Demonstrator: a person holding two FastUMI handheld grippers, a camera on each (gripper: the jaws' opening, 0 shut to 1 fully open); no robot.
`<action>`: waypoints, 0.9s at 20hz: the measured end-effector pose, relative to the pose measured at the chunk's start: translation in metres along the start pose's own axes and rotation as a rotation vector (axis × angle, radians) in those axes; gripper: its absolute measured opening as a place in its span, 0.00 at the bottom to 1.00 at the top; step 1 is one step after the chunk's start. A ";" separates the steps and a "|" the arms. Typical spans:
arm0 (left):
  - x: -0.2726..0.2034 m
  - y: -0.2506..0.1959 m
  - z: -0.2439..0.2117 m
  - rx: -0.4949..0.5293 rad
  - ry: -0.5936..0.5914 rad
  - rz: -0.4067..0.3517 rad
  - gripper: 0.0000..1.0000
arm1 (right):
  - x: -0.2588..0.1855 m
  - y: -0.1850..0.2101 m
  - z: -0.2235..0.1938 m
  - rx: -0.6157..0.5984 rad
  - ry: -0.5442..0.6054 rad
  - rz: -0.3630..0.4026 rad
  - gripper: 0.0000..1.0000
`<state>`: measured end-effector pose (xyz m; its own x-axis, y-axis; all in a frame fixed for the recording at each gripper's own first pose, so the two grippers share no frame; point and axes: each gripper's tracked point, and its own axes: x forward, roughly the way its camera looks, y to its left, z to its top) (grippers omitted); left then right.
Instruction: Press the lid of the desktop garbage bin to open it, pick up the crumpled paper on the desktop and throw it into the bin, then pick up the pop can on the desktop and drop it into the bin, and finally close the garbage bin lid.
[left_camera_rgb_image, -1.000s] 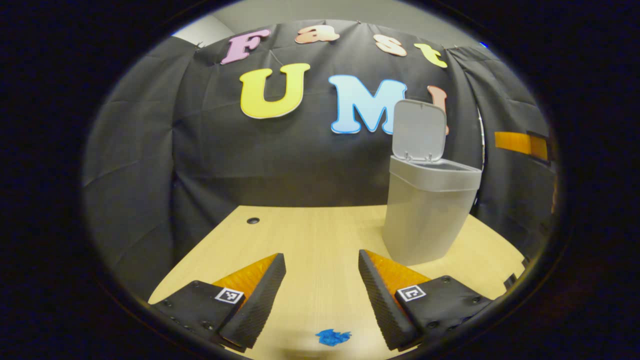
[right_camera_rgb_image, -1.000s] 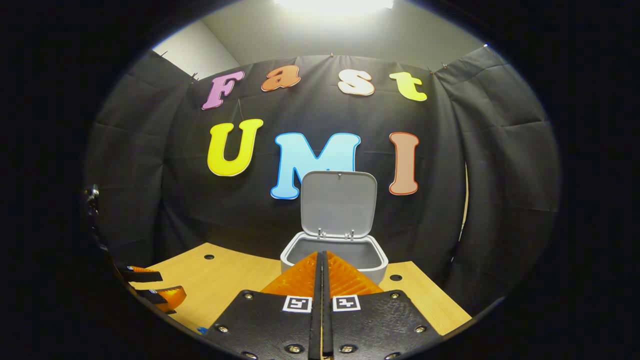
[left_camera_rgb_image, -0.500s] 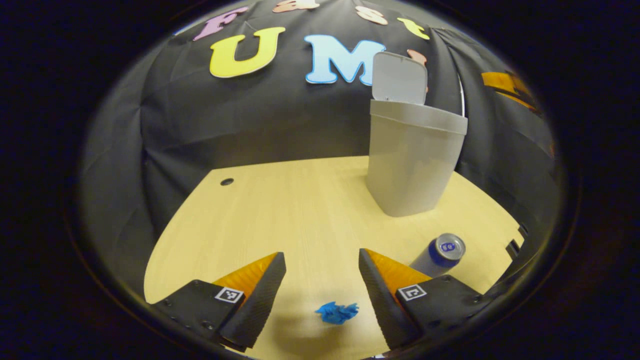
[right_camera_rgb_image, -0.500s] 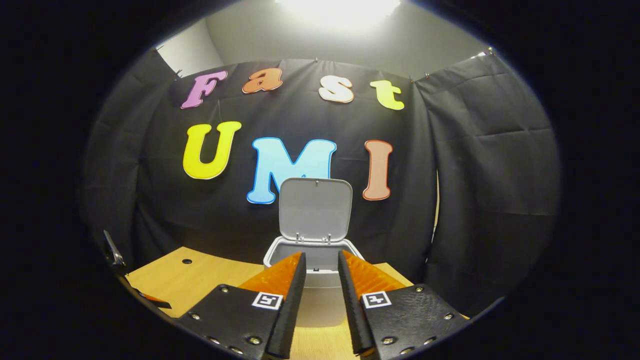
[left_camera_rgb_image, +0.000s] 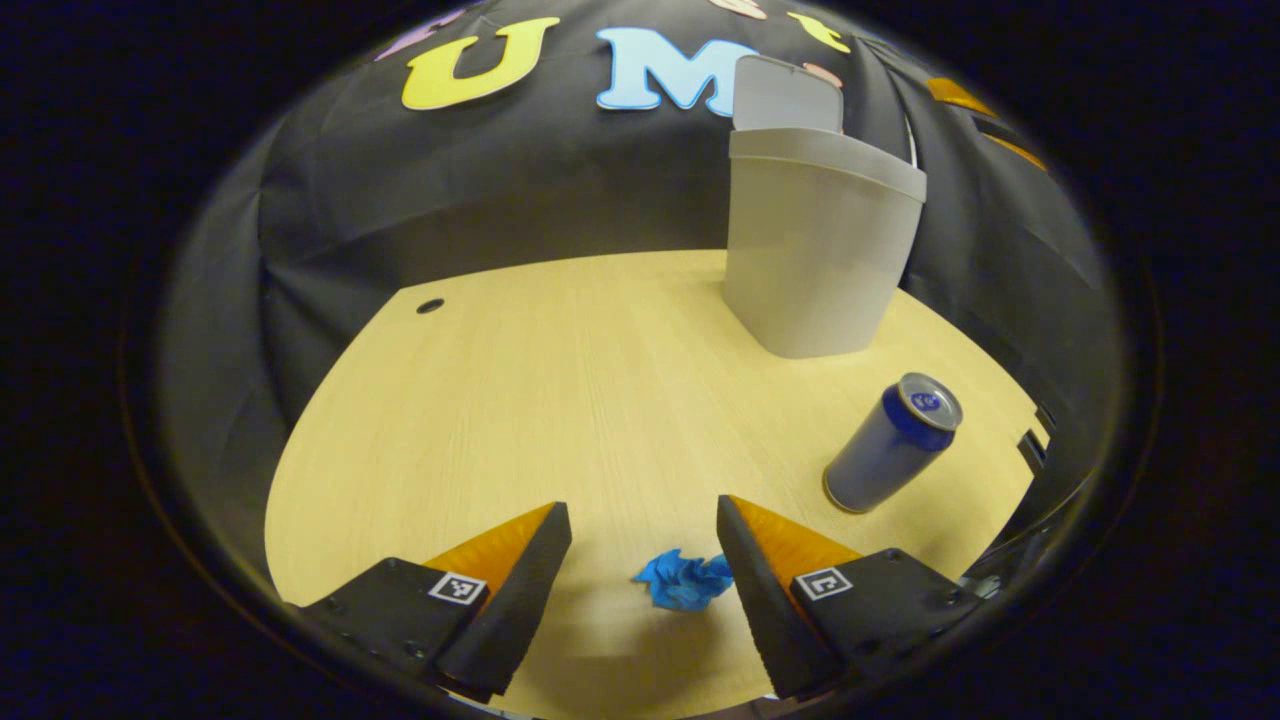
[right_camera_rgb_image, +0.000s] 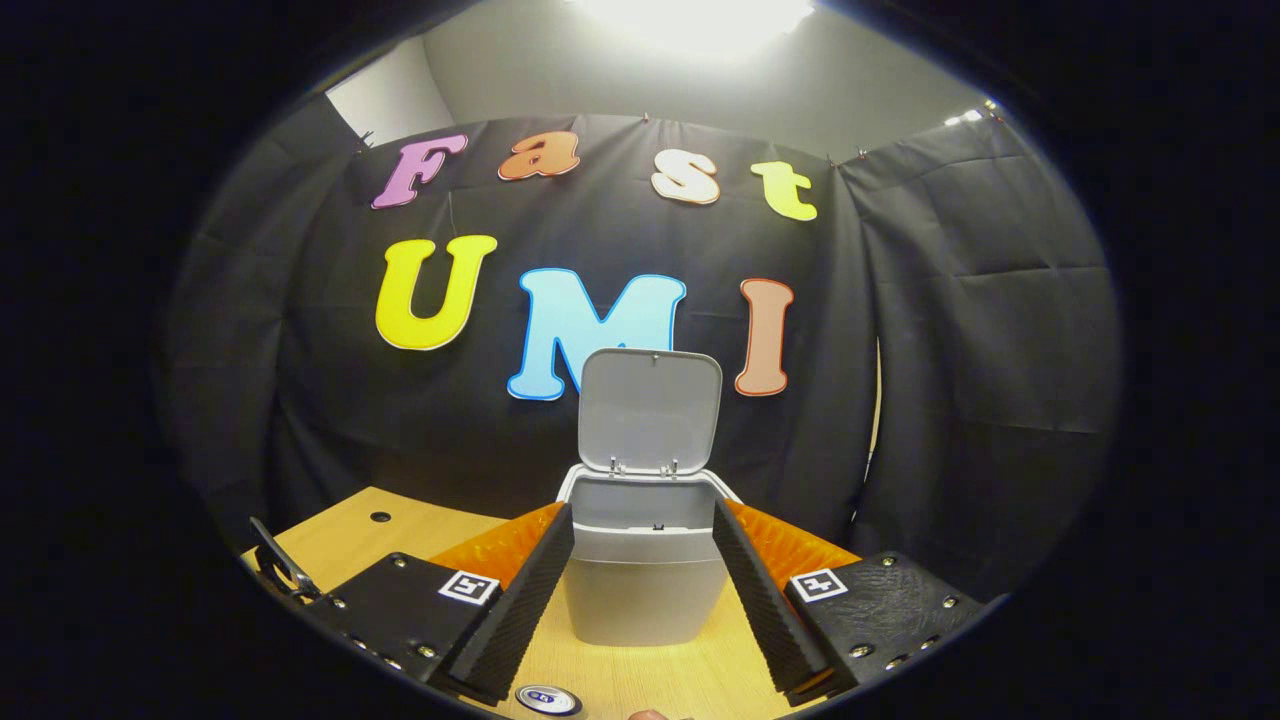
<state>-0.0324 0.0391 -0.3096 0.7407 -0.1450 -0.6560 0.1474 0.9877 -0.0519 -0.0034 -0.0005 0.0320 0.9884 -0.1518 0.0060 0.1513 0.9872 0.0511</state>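
Blue paper (left_camera_rgb_image: 685, 582), crumpled, lies on the tabletop (left_camera_rgb_image: 560, 400) between the fingers of the left gripper (left_camera_rgb_image: 645, 545), closer to its right finger and perhaps touching it; I cannot tell for sure. That gripper is spread wide and has hold of nothing. The can (left_camera_rgb_image: 890, 445) stands near it, between paper and bin (left_camera_rgb_image: 815, 250), apart from both.

Judging from how things lie, the first step is done: the lid (right_camera_rgb_image: 650, 410) stands upright on its hinges and the bin's mouth is open. The paper is not yet grasped, so picking it up looks like the step in hand. Dropping it in, moving the can and closing the lid are all left.

In the right gripper view, the right gripper (right_camera_rgb_image: 642, 560) is also spread wide and empty, facing the bin (right_camera_rgb_image: 640, 580), which shows in the gap between its fingers but farther off. The can's top (right_camera_rgb_image: 548, 699) peeks in at the bottom edge, cut off.

Hard to make out: the inside of the bin is shadowed, so its contents cannot be told. In the left gripper view the lid (left_camera_rgb_image: 785, 95) is partly hidden behind the bin's rim. A small dark piece of hardware (right_camera_rgb_image: 280, 570) at the left edge of the right gripper view is too cut off to identify.
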 end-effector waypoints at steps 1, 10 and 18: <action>0.000 -0.002 -0.007 -0.005 0.019 0.000 0.96 | 0.000 0.000 0.000 0.010 0.002 0.012 0.90; 0.006 -0.018 -0.041 -0.019 0.142 0.023 0.96 | -0.007 -0.019 -0.017 0.044 0.043 0.058 0.90; 0.013 -0.020 -0.060 0.008 0.150 0.048 0.85 | -0.010 -0.044 -0.029 0.057 0.061 0.063 0.90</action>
<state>-0.0648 0.0205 -0.3622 0.6410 -0.0869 -0.7626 0.1199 0.9927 -0.0123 -0.0193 -0.0414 0.0011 0.9952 -0.0842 -0.0498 0.0893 0.9900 0.1091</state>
